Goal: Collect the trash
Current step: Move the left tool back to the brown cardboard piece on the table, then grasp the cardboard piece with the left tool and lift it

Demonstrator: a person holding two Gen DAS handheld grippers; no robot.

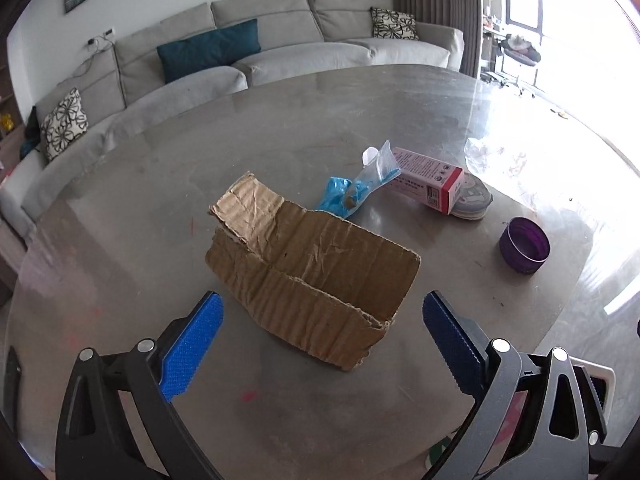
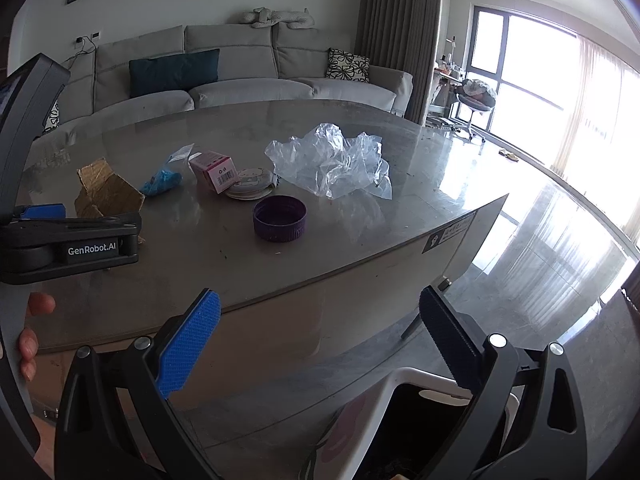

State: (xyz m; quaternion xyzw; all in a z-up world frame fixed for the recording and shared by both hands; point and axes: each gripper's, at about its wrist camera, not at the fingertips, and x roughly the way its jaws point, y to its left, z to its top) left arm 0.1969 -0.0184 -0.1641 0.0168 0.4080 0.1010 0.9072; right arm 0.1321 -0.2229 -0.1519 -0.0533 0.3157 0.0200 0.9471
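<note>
Ahead, in the left wrist view, the left gripper (image 1: 322, 312) is held wide apart with nothing gripped, above the torn cardboard (image 1: 308, 268) on the table (image 1: 120, 240), while in the right wrist view the right gripper (image 2: 320, 312), equally wide, is seen over a white bin (image 2: 404, 376) whose contents cannot be told, the crumpled plastic (image 2: 332, 160) and purple cap (image 2: 279, 218) lying on the table.

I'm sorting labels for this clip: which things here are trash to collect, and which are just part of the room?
Trash on the table:
cardboard
blue bag
pink box
round tin
purple cap
clear plastic
bin, below the open right gripper

Just there:
table
sofa
cushions
curtain
</note>
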